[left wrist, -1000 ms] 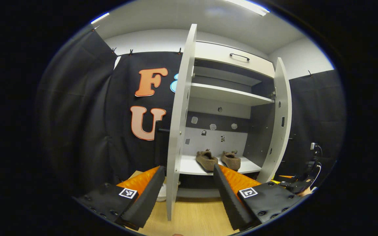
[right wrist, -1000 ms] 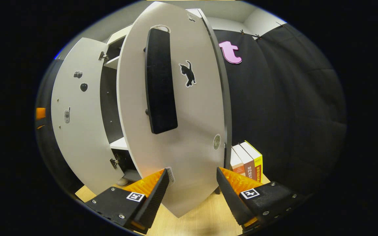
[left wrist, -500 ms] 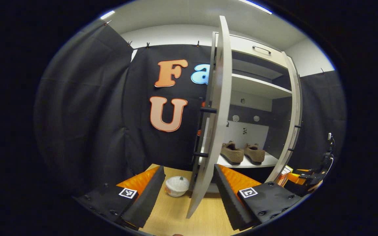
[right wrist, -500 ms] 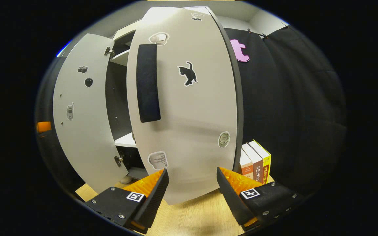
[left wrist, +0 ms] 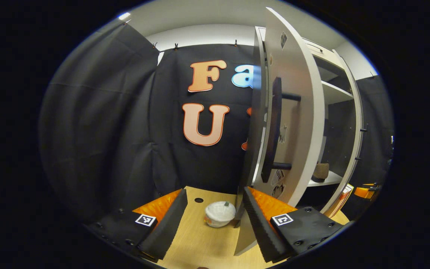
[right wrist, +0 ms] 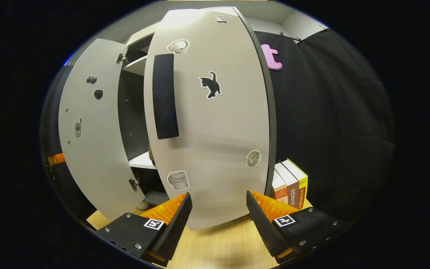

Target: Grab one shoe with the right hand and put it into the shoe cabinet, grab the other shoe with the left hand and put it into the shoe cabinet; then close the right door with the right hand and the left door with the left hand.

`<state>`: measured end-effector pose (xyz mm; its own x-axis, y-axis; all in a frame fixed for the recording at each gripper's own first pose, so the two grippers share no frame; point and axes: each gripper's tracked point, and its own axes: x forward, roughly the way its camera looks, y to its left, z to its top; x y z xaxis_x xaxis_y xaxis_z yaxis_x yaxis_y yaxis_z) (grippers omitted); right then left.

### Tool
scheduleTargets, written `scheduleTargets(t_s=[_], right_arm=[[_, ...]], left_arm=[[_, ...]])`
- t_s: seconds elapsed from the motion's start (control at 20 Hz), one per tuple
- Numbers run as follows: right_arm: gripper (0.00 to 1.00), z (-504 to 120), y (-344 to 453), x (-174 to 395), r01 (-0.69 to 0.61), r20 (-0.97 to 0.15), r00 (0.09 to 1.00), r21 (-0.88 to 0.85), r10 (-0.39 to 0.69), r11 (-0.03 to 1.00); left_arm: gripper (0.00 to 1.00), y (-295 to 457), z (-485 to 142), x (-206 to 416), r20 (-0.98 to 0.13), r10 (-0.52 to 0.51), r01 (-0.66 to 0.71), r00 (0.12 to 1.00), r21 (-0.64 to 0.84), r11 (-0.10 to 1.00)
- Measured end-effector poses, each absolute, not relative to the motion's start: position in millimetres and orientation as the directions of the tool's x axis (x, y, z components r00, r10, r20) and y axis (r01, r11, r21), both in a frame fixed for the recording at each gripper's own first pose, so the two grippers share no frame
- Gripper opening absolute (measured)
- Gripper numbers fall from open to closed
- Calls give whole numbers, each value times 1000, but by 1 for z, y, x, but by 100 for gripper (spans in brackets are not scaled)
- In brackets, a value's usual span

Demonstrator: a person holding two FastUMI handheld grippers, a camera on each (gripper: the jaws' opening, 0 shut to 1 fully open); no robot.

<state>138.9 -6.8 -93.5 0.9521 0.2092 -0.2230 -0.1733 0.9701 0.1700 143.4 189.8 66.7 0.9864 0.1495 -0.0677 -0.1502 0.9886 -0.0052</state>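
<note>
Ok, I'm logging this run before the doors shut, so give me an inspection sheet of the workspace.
Surface: light wood tabletop.
Job's things: shoe cabinet, both doors ajar; left door; right door; one brown shoe on the lower shelf.
Clutter: white lidded bowl; row of books.
Grippers: left gripper open; right gripper open, fingers either side of the right door's lower edge.
Cables: nothing seen.
Surroundings: black cloth wall.

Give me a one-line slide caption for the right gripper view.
Open right gripper faces the half-shut right door of the shoe cabinet, books standing alongside.
</note>
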Motion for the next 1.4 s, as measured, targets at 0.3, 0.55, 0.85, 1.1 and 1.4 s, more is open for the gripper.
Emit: scheduleTargets(t_s=[0.3, 0.55, 0.85, 1.1, 1.4], right_arm=[[91, -85, -12, 136, -152, -201, 962, 179, 187, 972], [91, -73, -21, 132, -136, -173, 971, 167, 164, 977], [91, -44, -34, 124, -118, -140, 980, 161, 141, 980], [91, -3, -47, 111, -127, -63, 988, 174, 139, 977], [91, 33, -69, 112, -150, 6, 989, 156, 151, 976]], left_arm=[[97, 175, 60, 160, -74, 96, -97, 993, -5, 995], [96, 171, 61, 162, -66, 78, -77, 995, 20, 997], [99, 141, 59, 166, -63, 32, -30, 998, 30, 999], [97, 86, 51, 180, -65, -73, 74, 995, 13, 997], [94, 39, 41, 210, -79, -96, 97, 992, 5, 995]])
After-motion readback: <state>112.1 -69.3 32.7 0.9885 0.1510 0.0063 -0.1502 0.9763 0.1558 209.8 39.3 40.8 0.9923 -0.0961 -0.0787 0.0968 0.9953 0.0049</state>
